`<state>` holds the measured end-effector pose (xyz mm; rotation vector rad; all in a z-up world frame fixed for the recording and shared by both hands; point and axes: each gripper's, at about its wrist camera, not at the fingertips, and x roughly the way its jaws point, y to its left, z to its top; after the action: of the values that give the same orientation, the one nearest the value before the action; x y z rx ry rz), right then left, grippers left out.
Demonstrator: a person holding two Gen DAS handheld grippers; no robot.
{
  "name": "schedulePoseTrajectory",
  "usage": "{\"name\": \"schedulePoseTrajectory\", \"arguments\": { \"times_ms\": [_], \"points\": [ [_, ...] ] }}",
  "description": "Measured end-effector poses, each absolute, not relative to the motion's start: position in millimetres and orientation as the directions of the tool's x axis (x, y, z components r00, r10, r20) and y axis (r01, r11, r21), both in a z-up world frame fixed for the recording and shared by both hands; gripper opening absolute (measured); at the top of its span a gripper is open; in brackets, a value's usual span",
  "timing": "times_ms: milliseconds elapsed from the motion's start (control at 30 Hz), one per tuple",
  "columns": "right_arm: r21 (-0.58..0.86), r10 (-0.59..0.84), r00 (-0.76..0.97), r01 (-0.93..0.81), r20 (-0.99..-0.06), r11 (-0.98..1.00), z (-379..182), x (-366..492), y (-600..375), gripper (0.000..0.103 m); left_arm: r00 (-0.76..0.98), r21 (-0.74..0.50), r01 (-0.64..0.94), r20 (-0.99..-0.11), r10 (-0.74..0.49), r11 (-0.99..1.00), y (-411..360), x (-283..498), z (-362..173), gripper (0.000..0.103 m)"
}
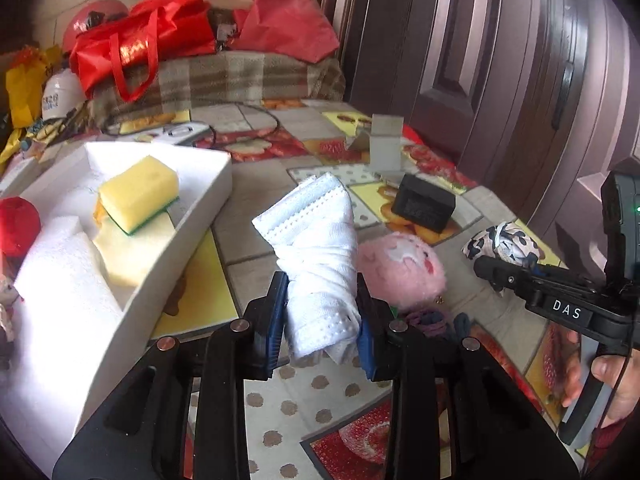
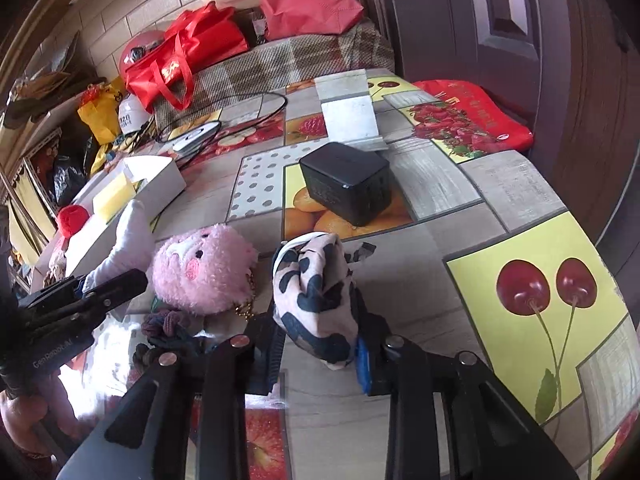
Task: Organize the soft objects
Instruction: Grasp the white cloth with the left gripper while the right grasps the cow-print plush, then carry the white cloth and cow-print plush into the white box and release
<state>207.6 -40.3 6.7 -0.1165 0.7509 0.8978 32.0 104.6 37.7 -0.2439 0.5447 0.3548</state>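
Note:
My left gripper [image 1: 322,316] is shut on a rolled white cloth [image 1: 320,256] and holds it above the table, just right of the white tray [image 1: 192,220]. The tray holds a yellow sponge [image 1: 138,192] and white foam pieces. My right gripper [image 2: 320,344] is shut on a black-and-white spotted cloth [image 2: 316,300], which also shows in the left wrist view [image 1: 500,240]. A pink plush toy [image 2: 204,268] lies on the table between the two grippers, with dark hair ties [image 2: 168,328] beside it. A red ball [image 1: 16,224] sits at the tray's left.
A black box [image 2: 348,184] and a white block [image 2: 348,116] stand on the fruit-print tablecloth [image 2: 520,200] ahead. Red bags [image 1: 148,40] lie on a plaid blanket [image 1: 240,76] at the back. Cables [image 2: 240,112] run near the tray. A dark door [image 1: 500,60] is to the right.

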Motion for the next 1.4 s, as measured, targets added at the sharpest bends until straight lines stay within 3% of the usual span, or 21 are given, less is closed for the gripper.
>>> {"name": "schedulePoseTrajectory", "arguments": {
  "times_ms": [167,333,933,1400],
  "points": [
    [0.219,0.733,0.501,-0.736,-0.46,0.64,27.1,184.7,-72.8,0.029,0.84,0.033,-0.419,-0.365,0.401,0.907,70.1,-2.5,55.0,0.03],
    [0.118,0.745,0.555,-0.767,-0.369,0.63,37.4,145.2,-78.5,0.029,0.829,0.05,-0.451,-0.345,0.439,0.891,72.9,-19.4,56.8,0.03],
    [0.01,0.781,0.508,-0.836,-0.364,0.549,37.3,91.4,-26.0,0.029,0.745,0.024,-0.609,-0.324,0.583,0.792,138.5,-100.4,53.6,0.03],
    [0.001,0.835,0.374,-0.912,-0.404,0.41,33.7,47.9,49.2,0.029,0.63,-0.035,-0.74,-0.386,0.673,0.672,216.8,-153.8,47.1,0.03]
  ]
}}
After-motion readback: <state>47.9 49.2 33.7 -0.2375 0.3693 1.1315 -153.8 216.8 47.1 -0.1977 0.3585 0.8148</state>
